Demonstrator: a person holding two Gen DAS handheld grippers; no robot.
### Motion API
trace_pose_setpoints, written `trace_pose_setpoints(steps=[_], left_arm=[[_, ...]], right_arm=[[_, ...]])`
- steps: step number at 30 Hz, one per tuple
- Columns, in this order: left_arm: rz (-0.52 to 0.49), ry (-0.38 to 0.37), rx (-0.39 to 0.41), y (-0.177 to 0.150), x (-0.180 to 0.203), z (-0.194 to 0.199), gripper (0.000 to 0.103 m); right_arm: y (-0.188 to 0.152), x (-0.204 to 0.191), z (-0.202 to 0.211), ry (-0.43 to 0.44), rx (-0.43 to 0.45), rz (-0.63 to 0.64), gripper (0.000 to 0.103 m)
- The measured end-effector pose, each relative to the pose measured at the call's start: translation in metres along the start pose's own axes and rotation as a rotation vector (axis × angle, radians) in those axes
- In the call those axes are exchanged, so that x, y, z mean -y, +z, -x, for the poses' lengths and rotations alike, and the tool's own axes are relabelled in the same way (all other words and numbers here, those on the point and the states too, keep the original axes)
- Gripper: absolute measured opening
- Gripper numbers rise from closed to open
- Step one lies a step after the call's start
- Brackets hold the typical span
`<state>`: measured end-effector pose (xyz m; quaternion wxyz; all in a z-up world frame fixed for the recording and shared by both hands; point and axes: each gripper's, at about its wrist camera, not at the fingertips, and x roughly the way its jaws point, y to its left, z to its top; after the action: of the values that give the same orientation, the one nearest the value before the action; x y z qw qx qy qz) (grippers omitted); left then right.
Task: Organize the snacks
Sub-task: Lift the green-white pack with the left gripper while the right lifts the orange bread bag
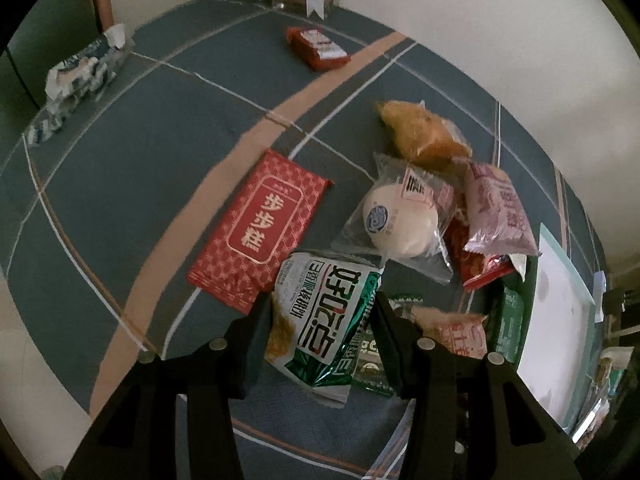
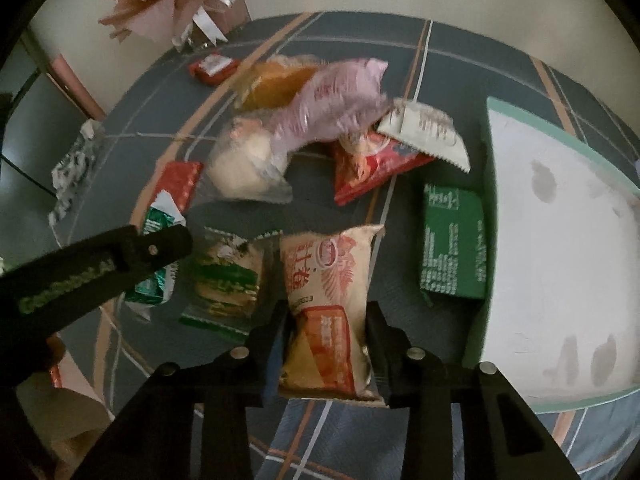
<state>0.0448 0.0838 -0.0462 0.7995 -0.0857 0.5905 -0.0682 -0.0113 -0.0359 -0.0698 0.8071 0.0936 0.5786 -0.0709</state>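
From the left wrist I see my left gripper (image 1: 320, 312) with its jaws clenched on a green-and-white snack bag (image 1: 324, 316), one finger pressed to each side of it; the bag sits over the plaid cloth (image 1: 160, 140) that covers the bench. Just left of it lies a flat red packet with gold lettering (image 1: 256, 228), and just beyond it a clear-wrapped round white bun (image 1: 396, 224) — touching a pink packet (image 1: 500, 216) on its right and a golden pastry (image 1: 424, 132) farther back. A small red box (image 1: 318, 48) rests well apart near the far edge; a crumpled blue-and-white wrapper (image 1: 80, 72) lies at the far left edge.

From the right wrist, my right gripper (image 2: 330, 316) has its jaws clamped on a beige-and-orange snack pack (image 2: 332, 304), which stands lengthwise between the fingers; I cannot tell whether it is lifted off the cloth. A green box (image 2: 454, 244) lies just beside the teal-rimmed white tray (image 2: 560, 128) at the right; the tray's floor shows only dark smudges. A red chip bag (image 2: 368, 168) lies beyond the pack, with a white serrated wrapper (image 2: 428, 132) overlapping its far end; a clear pack with green print (image 2: 228, 276) lies left of my jaws; the other gripper's black arm crosses the left edge over the green-and-white bag.
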Motion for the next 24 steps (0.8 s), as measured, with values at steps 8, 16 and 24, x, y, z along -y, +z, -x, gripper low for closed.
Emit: trace_pose_setpoints(steps=[8,16,24], left_arm=[[-0.007,0.003,0.060,0.000,0.004,0.022,0.051],[-0.005,0.020,0.039,-0.004,-0.004,0.018,0.051],[0.010,0.014,0.019,-0.003,-0.007,0.011,0.051]], right_arm=[[0.004,0.004,0.029,0.051,0.020,-0.011,0.029],[-0.002,0.025,0.022,0.075,-0.015,-0.011,0.030],[-0.012,0.029,-0.002,0.057,-0.078,-0.012,0.058]])
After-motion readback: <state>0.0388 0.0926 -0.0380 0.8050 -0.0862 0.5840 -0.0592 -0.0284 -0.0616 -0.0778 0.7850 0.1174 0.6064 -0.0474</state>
